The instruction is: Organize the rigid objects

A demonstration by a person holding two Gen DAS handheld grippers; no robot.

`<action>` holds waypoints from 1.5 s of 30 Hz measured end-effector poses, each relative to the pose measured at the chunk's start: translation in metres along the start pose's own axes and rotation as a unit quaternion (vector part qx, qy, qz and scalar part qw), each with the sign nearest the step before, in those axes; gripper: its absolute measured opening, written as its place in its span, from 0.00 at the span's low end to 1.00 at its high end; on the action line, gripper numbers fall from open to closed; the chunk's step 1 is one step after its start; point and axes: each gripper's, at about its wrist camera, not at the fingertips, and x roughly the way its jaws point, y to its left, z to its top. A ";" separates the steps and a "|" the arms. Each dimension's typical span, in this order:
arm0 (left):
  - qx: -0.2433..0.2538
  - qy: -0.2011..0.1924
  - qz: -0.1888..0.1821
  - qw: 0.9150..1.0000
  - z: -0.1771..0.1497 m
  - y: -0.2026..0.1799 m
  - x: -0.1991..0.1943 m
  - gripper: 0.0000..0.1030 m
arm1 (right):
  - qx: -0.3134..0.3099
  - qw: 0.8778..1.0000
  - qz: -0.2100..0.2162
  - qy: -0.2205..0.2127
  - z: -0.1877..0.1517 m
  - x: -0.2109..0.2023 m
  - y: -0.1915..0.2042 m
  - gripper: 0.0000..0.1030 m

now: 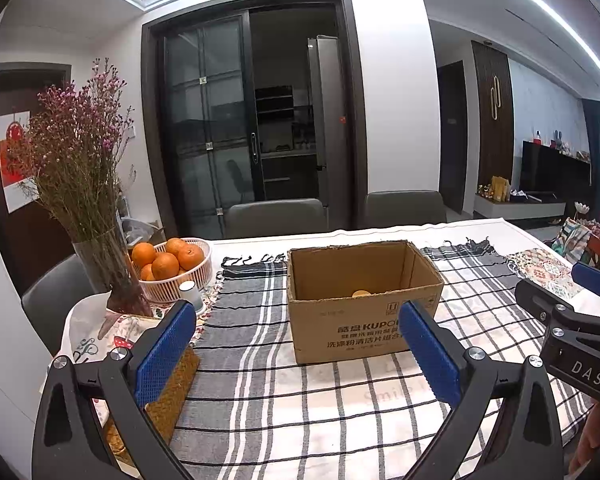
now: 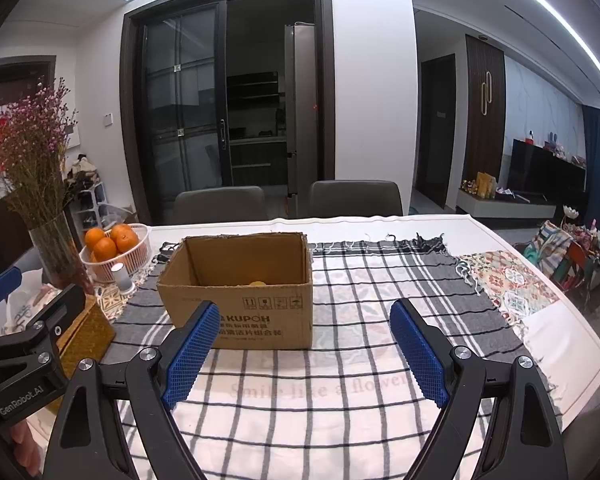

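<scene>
Here both hand-held grippers are hovering over the table (image 2: 380, 228) with jaws apart and nothing between them: left hand-held gripper (image 1: 296, 350), right hand-held gripper (image 2: 300, 354). The box (image 1: 360, 304) is standing open-topped on the cloth (image 1: 260, 380), likely as the collecting bin; one orange thing (image 1: 361, 293) is lying inside. The oranges (image 1: 166, 260) are sitting in the basket (image 1: 196, 276), left.

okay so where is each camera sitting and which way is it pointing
Left wrist: on the left tongs, facing across the table at the box; open blue pads show, the right tongs at its right edge.
Right wrist: on the right tongs, same heading, box left of centre; the left tongs at its left edge.
Shared: box, orange basket, flower vase, checked cloth, chairs.
</scene>
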 end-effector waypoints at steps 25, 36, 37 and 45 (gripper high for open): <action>-0.005 0.005 -0.010 1.000 -0.002 0.000 0.000 1.00 | 0.003 1.000 0.006 0.002 -0.001 0.000 0.000 0.85; -0.006 0.008 -0.013 1.000 -0.003 -0.001 0.000 1.00 | 0.004 1.000 0.007 0.003 -0.002 -0.001 0.001 0.85; -0.006 0.008 -0.013 1.000 -0.002 -0.001 0.001 1.00 | 0.004 1.000 0.007 0.002 -0.002 -0.001 0.001 0.85; -0.006 0.008 -0.013 1.000 -0.002 -0.001 0.001 1.00 | 0.004 1.000 0.008 0.003 -0.002 -0.001 0.001 0.85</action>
